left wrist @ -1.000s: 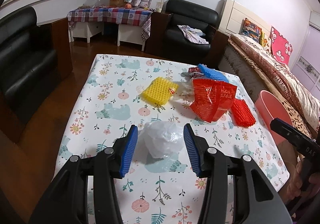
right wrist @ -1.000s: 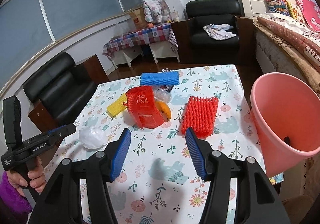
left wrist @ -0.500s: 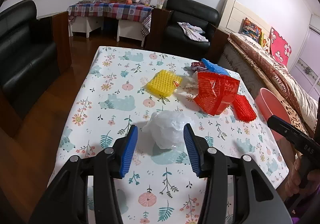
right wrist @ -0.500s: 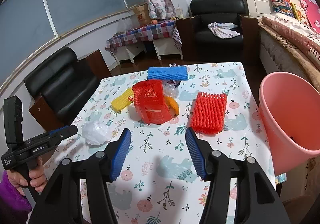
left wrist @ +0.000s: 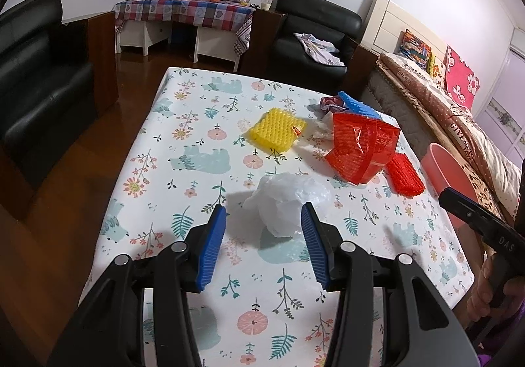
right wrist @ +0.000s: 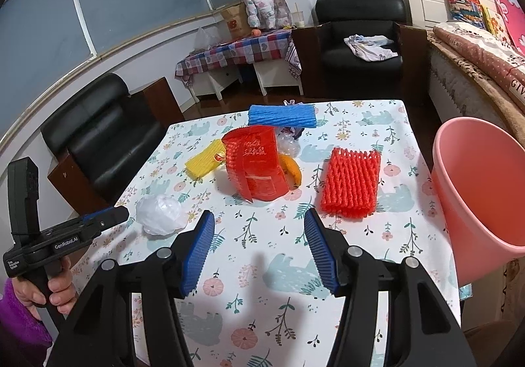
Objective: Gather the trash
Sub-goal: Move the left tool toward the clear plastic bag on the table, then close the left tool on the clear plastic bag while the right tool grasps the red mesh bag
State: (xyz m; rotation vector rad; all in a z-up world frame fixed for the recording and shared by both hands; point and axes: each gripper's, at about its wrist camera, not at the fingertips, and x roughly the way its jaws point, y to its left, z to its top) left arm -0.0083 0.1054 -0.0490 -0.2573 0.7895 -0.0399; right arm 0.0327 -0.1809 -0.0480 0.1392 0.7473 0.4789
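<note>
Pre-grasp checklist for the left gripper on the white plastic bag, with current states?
1. Left gripper open: ok.
2. White plastic bag lined up between the jaws: ok, though it sits nearer the right pad.
3. Pads touching the bag: cannot tell; the right pad overlaps its edge in the left wrist view.
4. Other trash clear of the bag: ok; the red mesh bag lies apart.
5. Pink bin open at the table edge: ok.
6. Right gripper open, holding nothing: ok.

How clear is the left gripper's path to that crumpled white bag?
Probably yes. The left gripper is open and the white plastic bag lies just ahead between its fingertips, nothing in between; the red mesh bag sits farther back.
</note>
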